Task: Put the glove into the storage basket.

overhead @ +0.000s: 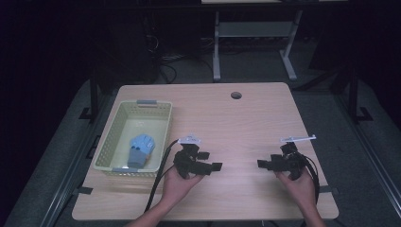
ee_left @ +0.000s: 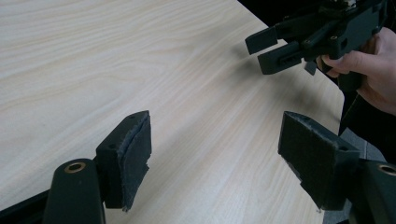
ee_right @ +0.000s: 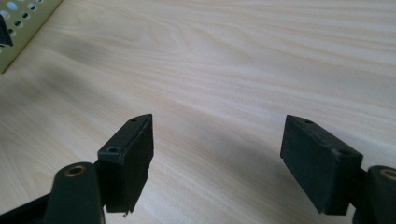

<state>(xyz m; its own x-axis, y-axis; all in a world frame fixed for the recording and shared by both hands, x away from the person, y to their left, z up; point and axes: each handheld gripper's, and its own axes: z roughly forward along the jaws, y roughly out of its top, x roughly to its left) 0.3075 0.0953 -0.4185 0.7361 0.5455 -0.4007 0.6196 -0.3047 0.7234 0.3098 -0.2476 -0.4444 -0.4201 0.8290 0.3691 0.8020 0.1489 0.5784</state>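
- Nearest to the camera are my two hands at the near edge of the table. Each one holds a gripper just above the bare wood.
- The left gripper has its jaws wide apart with nothing between them. In its own view I see the two pads standing over empty wood.
- The right gripper is spread just as wide and it also carries nothing. It points toward the left gripper, and the two tools face each other with a gap of table between them.
- The blue glove lies inside the yellow basket, toward the near end of it. Its fingers point away from me and its grey cuff points to me, so its long axis runs along the basket.
- The basket stands just beside my left hand, on the far side from the right gripper. I judge the left gripper is the nearer tool, and it must turn around toward the basket, because now it points away from it.
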